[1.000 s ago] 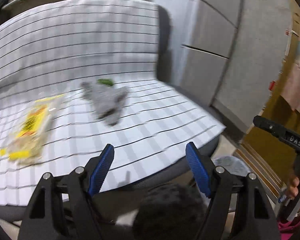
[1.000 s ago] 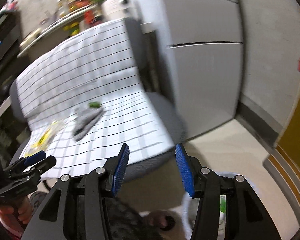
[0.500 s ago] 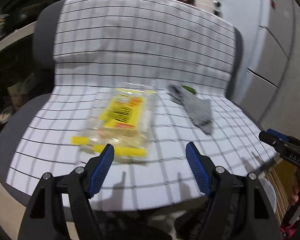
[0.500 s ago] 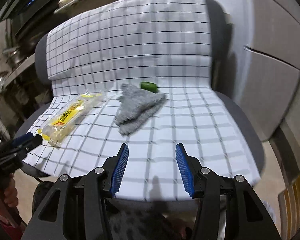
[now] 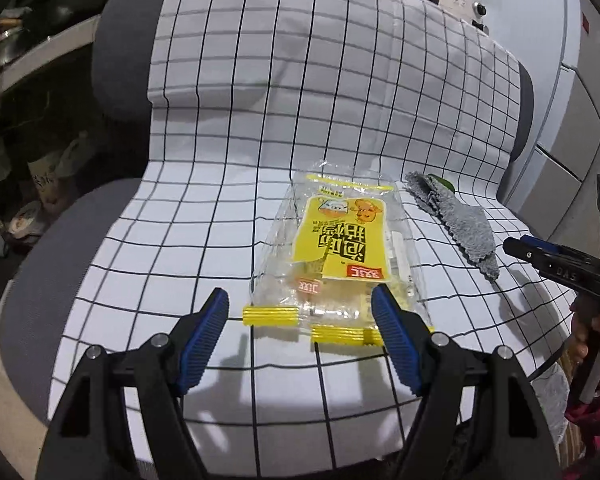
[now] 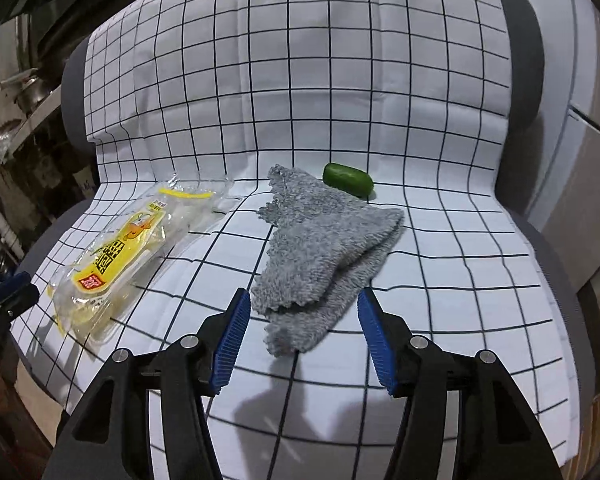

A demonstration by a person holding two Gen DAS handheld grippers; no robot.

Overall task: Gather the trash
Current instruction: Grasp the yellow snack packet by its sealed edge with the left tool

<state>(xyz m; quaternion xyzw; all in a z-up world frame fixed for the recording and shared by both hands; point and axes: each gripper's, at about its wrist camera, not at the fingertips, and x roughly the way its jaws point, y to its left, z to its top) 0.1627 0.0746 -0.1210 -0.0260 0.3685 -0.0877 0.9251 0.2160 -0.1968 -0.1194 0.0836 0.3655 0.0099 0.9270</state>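
Observation:
A clear and yellow snack wrapper (image 5: 340, 256) lies flat on the checked cloth over a chair seat. It also shows in the right wrist view (image 6: 128, 256). My left gripper (image 5: 300, 338) is open and empty, just in front of the wrapper's near edge. A grey cloth (image 6: 324, 256) lies in the middle of the seat, with a small green object (image 6: 347, 178) behind it. My right gripper (image 6: 300, 338) is open and empty, its fingers on either side of the cloth's near end. The grey cloth shows in the left wrist view (image 5: 456, 220) too.
The white checked cloth (image 6: 460, 280) covers a grey chair (image 5: 48, 248) seat and back. Cluttered shelves (image 5: 28, 60) stand to the left. Grey cabinet panels (image 5: 572, 120) stand to the right. The other gripper and hand (image 5: 580, 276) show at the right edge.
Both grippers swung from the right side of the chair to face the seat and moved closer. The left now lines up with the wrapper, the right with the grey cloth. Both stayed open.

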